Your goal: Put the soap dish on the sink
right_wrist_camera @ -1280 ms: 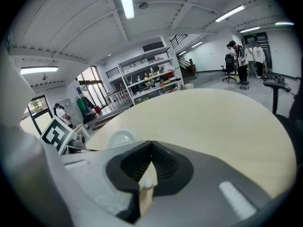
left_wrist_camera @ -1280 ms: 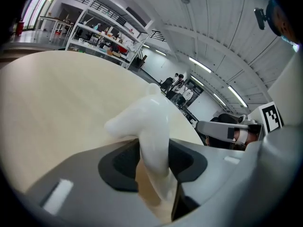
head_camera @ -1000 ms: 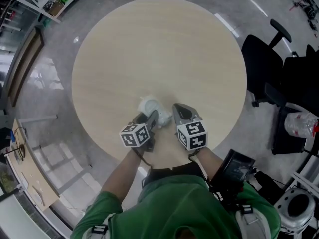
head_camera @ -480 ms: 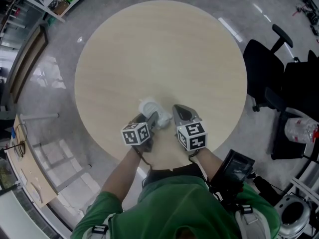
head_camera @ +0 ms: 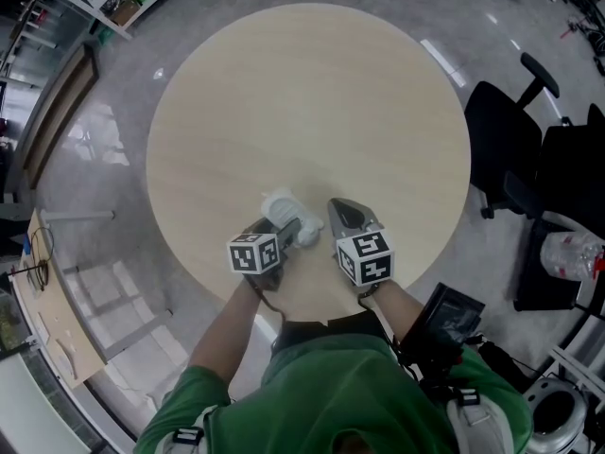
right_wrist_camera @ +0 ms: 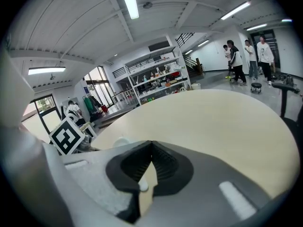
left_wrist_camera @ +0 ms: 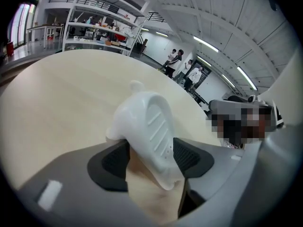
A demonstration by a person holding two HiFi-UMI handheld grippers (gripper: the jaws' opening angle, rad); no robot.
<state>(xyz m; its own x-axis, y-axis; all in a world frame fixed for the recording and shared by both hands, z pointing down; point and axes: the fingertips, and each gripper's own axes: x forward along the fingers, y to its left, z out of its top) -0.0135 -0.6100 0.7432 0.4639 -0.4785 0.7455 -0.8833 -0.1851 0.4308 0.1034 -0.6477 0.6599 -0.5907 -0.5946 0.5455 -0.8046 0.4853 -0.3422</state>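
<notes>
Tilting, the soap dish (left_wrist_camera: 144, 126) sits between opening jaws of left tool (left_wrist_camera: 151, 162).

Round pale wooden table (head_camera: 312, 93) on grey floor (head_camera: 113, 168). One white soap dish (head_camera: 284, 204) lies near the table's near edge.

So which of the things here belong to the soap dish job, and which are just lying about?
Job: soap dish, between the opening jaws of the left gripper, at the round table. No sink shows.
Lying about: right gripper, shut and empty; black office chair; shelves; people standing in the background.
</notes>
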